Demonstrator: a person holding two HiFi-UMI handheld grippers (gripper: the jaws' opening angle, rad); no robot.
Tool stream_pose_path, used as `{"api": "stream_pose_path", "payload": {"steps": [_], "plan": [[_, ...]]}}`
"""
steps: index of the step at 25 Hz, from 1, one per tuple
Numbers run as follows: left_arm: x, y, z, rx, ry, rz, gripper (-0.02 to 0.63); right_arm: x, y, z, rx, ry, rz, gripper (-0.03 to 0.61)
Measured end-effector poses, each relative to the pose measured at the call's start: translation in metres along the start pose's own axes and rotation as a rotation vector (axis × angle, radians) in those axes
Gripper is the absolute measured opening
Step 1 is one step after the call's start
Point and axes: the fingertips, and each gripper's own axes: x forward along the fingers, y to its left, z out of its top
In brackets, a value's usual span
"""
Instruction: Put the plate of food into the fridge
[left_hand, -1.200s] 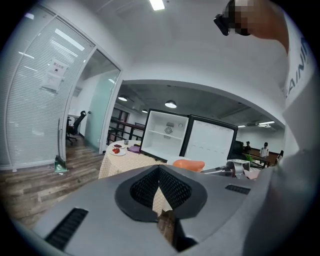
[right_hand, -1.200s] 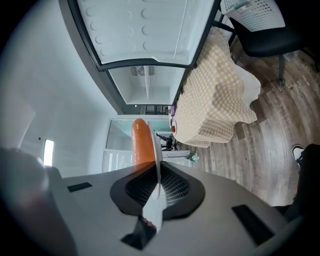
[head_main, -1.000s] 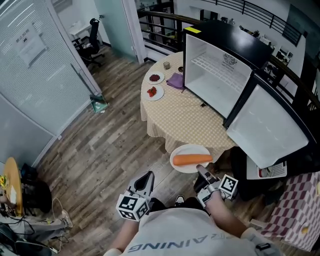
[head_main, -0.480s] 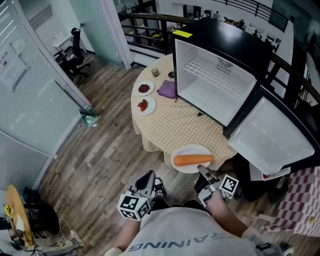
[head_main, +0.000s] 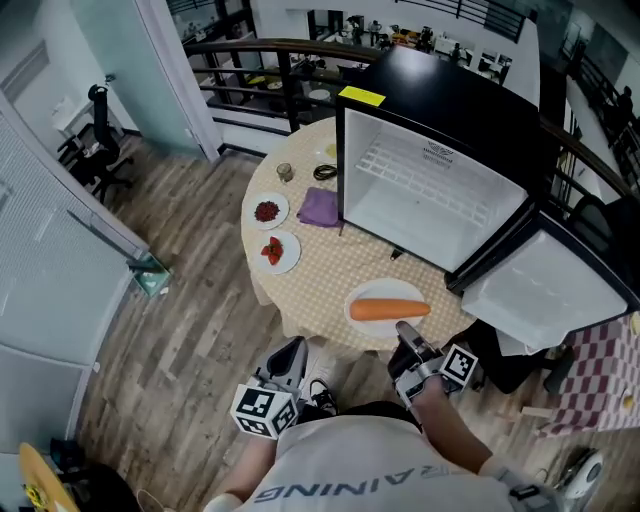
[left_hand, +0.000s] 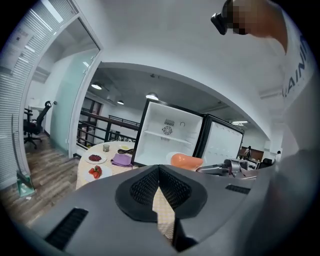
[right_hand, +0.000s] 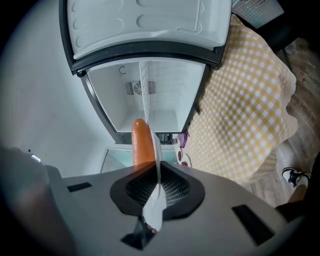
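Observation:
A white plate carrying an orange carrot hangs over the near edge of the round checkered table. My right gripper is shut on the plate's near rim; in the right gripper view the rim stands edge-on between the pads with the carrot beside it. The small black fridge stands on the table with its door swung open to the right and its white inside bare. My left gripper hangs low by the person's body, jaws shut, holding nothing.
On the table's left lie a plate of strawberries, a plate of dark red fruit, a purple cloth and a small jar. A black railing runs behind the table. Glass partitions stand at the left.
The person has moved toward the table with the plate, which now sits over the table's edge. The fridge looms closer. Both grippers keep the same hold.

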Motion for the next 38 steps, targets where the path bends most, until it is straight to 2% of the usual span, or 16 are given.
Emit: {"api": "stream_pose_path", "payload": {"steps": [6,11,16,22,27,33,38], "plan": [[0.023,0.036,0.010,0.018,0.020,-0.082,0.009,0.025,-0.002,0.016,0.005,-0.132,-0.015,0.035],[0.042,0.044,0.020,0.023,0.028,-0.125,0.009,0.031,-0.009,0.036,0.017,-0.207,-0.055,0.035],[0.073,0.041,0.023,0.040,0.047,-0.136,0.009,0.040,-0.021,0.059,0.030,-0.231,-0.081,0.035],[0.114,0.028,0.048,0.065,0.041,-0.125,0.009,0.066,-0.032,0.088,0.051,-0.198,-0.104,0.035],[0.133,0.022,0.050,0.074,0.062,-0.102,0.009,0.085,-0.040,0.114,0.059,-0.187,-0.133,0.035],[0.148,0.026,0.040,0.048,0.092,-0.136,0.009,0.109,-0.045,0.149,0.071,-0.271,-0.127,0.035],[0.155,0.040,0.050,0.064,0.086,-0.161,0.009,0.128,-0.055,0.176,0.079,-0.363,-0.173,0.035]]}}
